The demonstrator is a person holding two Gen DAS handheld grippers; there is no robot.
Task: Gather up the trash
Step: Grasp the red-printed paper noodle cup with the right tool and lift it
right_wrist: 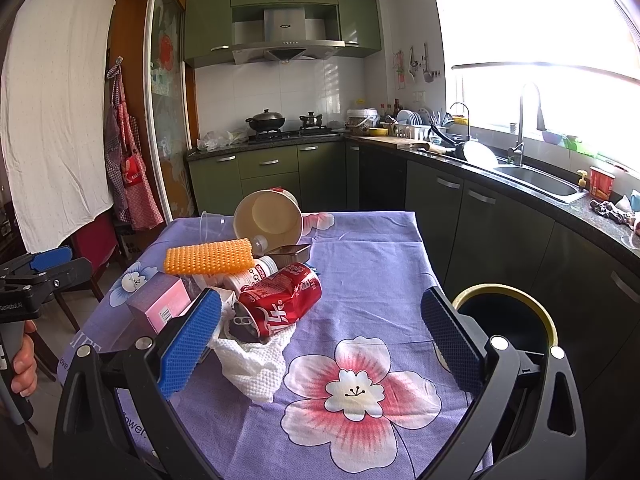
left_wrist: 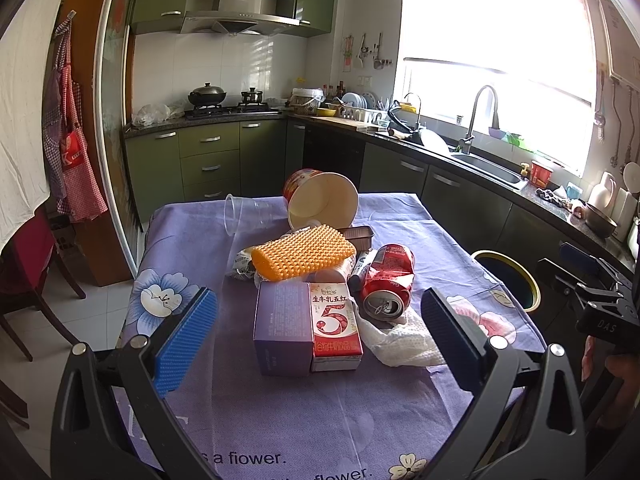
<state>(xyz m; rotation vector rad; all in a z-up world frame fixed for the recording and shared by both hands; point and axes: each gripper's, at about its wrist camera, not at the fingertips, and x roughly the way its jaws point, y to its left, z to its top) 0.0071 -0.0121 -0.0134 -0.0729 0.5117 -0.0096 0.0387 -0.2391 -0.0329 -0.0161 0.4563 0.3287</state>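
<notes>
Above the trash-strewn table (left_wrist: 320, 420), left tongs (left_wrist: 320, 332) and right tongs (right_wrist: 320, 336) wide, empty.

One crushed red drink can (left_wrist: 387, 280); one orange knobbly sponge (left_wrist: 304, 252); one clear plastic cup (left_wrist: 244, 213) on its side; one tipped paper noodle tub (left_wrist: 323, 199); one purple cardboard box (left_wrist: 282, 328); one red-and-white milk carton (left_wrist: 335, 326); one crumpled white paper towel (left_wrist: 400, 340); one small brown foil tray (left_wrist: 359, 236); one white plastic bottle (right_wrist: 250, 274); one yellow-rimmed dark bin (right_wrist: 506, 312).
</notes>
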